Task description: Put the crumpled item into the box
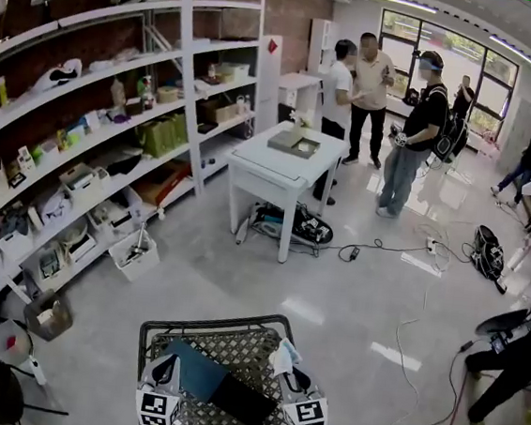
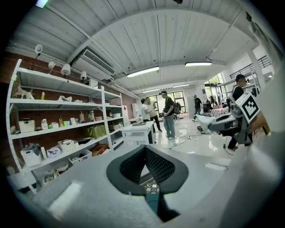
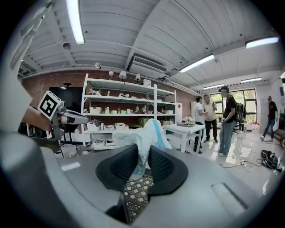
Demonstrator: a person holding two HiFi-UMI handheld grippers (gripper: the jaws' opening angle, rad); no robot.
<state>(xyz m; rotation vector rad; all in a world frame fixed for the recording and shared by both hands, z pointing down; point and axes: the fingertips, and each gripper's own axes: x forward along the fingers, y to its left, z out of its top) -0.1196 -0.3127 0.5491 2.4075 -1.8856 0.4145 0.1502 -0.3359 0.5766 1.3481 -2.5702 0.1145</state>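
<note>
The crumpled item (image 1: 283,357) is a white wad with pale blue in it. My right gripper (image 1: 287,368) is shut on it, and the wad (image 3: 143,133) sticks up between the black pads in the right gripper view. Below me stands a black mesh basket (image 1: 233,337) holding a flat teal and black box (image 1: 214,385). My left gripper (image 1: 168,370) hovers over the basket's left side. Its pads (image 2: 133,164) meet at the tips with nothing between them, and teal (image 2: 152,202) shows beneath. Both grippers are over the basket, to either side of the box.
A white table (image 1: 280,166) stands ahead with a bag (image 1: 292,227) under it. White shelves (image 1: 84,141) full of goods line the left wall. Several people (image 1: 373,86) stand at the back. Cables (image 1: 411,260) trail over the floor, and a dark-clad person (image 1: 514,360) is at the right.
</note>
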